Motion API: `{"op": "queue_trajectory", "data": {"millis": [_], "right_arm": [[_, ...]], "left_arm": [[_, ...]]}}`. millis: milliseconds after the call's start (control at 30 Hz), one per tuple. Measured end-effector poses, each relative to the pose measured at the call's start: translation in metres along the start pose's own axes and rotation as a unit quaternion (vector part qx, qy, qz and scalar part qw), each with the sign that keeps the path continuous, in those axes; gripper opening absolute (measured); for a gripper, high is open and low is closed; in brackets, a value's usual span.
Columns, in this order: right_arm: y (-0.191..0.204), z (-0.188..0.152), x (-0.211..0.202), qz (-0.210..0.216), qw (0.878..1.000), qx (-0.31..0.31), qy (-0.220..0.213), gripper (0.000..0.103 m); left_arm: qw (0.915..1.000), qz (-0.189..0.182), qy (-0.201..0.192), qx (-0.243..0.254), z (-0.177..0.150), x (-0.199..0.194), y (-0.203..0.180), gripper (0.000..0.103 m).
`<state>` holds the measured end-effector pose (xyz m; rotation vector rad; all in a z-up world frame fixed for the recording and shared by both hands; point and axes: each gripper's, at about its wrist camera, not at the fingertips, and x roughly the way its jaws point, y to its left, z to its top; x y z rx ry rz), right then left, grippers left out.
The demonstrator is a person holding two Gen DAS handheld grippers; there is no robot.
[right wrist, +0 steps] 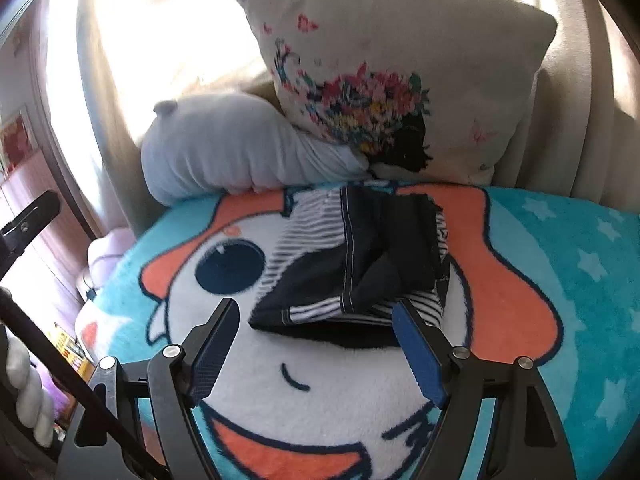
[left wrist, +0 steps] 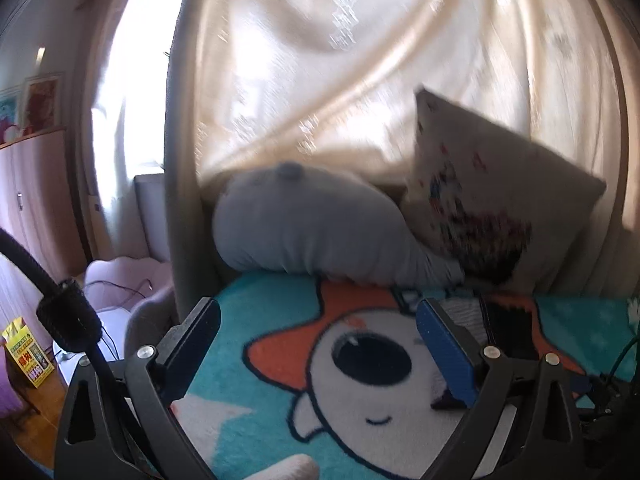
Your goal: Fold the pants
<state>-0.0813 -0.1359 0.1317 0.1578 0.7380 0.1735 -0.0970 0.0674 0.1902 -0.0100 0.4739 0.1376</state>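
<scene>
The pants [right wrist: 356, 260], dark navy with grey-white striped panels, lie in a folded bundle on the cartoon fleece blanket [right wrist: 560, 264] on the bed. My right gripper [right wrist: 318, 310] is open and empty, its fingertips just short of the bundle's near edge. In the left wrist view only a striped and dark strip of the pants [left wrist: 492, 320] shows past the right finger. My left gripper [left wrist: 320, 308] is open and empty, held above the blanket [left wrist: 256, 312] to the left of the pants.
A grey plush pillow [right wrist: 224, 152] and a floral cushion [right wrist: 400, 68] lean against cream curtains [left wrist: 320, 60] behind the pants. The bed's left edge drops to a floor with a lilac seat [left wrist: 120, 280], cables and a yellow box [left wrist: 28, 352].
</scene>
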Motion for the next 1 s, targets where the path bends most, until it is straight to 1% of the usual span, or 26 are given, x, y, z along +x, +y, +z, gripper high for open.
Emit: {"op": "queue_trajectory", "data": {"millis": [67,167,233,367,567,867,1000], "right_arm": [[-0.001,-0.003,0.004,-0.006,1.000,0.001,0.005,0.082],[-0.004,-0.009,0.010,-0.012,1.000,-0.004,0.017,0.082],[-0.007,-0.011,0.013,-0.014,1.000,-0.006,0.020,0.082],[-0.013,-0.014,0.016,-0.020,1.000,-0.006,0.023,0.082],[-0.019,-0.016,0.020,-0.017,0.999,0.000,0.027,0.082],[-0.025,-0.019,0.023,-0.019,0.999,0.009,0.033,0.082],[-0.023,-0.020,0.023,-0.022,0.999,0.006,0.033,0.082]], "left_arm": [[0.9997,-0.007,0.026,0.002,-0.004,0.010,-0.006,0.098],[0.9987,-0.010,0.050,0.004,-0.010,0.020,-0.014,0.098],[0.9981,-0.007,0.062,0.006,-0.013,0.023,-0.019,0.098],[0.9963,-0.012,0.084,0.013,-0.019,0.032,-0.028,0.098],[0.9939,-0.021,0.108,0.015,-0.024,0.040,-0.034,0.098],[0.9918,-0.032,0.122,0.020,-0.027,0.044,-0.038,0.098],[0.9896,-0.040,0.137,0.015,-0.028,0.047,-0.036,0.098]]}}
